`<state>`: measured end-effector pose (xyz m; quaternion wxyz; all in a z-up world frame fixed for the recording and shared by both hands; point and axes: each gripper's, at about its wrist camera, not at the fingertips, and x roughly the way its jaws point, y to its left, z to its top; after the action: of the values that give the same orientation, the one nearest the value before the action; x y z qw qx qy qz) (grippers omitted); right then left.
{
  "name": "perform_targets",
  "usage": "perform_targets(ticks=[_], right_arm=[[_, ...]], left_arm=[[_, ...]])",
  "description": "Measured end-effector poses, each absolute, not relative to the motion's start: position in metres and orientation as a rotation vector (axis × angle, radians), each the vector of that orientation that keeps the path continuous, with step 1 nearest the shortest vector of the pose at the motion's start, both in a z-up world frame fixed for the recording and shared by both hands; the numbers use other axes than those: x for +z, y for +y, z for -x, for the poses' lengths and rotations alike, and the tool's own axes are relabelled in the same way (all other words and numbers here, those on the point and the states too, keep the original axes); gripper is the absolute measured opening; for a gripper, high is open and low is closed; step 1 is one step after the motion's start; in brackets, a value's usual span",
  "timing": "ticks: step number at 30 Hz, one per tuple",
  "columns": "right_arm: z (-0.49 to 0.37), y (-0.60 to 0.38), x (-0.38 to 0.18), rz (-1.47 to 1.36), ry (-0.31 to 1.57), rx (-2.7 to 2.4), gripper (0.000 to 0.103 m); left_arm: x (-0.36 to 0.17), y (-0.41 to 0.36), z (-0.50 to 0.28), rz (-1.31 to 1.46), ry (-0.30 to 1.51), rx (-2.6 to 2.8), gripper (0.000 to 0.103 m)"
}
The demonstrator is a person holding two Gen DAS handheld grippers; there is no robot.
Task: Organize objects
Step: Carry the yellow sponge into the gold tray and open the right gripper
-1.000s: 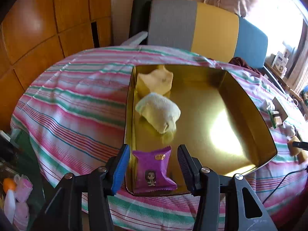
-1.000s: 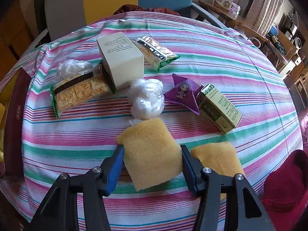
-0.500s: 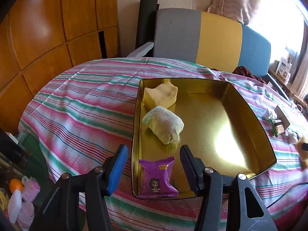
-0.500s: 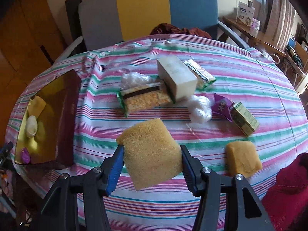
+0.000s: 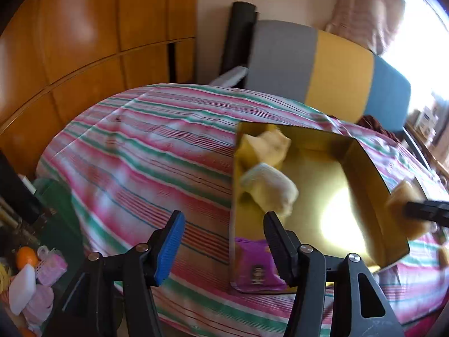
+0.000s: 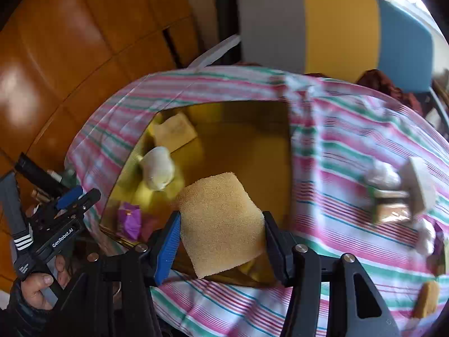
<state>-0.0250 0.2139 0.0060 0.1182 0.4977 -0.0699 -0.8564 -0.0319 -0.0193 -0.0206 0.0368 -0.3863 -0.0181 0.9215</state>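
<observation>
Below, in the left wrist view, the left gripper (image 5: 221, 244) hangs with jaws apart, having just widened, nothing between them, beside the gold tray (image 5: 367, 165) holding a purple packet (image 5: 254, 266). Right wrist view: the right gripper (image 6: 220, 237) clamps the yellow sponge (image 6: 219, 219) above that tray.

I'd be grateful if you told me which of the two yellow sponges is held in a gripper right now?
The larger sponge, clamped in the right gripper above the gold box. The smaller sponge lies loose on the striped cloth at lower right.
</observation>
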Motion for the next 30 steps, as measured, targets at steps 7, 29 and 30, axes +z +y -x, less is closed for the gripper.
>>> perform_targets(ticks=[7,29,30], right_arm=[[0.064,0.152,-0.056,-1.638,-0.324,-2.325,0.061],[0.033,0.156,-0.037,-1.474,-0.339,-2.364,0.072],[0.034,0.155,-0.036,-1.467,-0.337,-2.372,0.072]], left_arm=[[-0.027,-0.050,0.033,1.224,-0.118,2.869,0.060],[-0.025,-0.043,0.028,1.193,-0.091,2.860,0.068],[-0.024,-0.041,0.028,1.190,-0.085,2.857,0.068]])
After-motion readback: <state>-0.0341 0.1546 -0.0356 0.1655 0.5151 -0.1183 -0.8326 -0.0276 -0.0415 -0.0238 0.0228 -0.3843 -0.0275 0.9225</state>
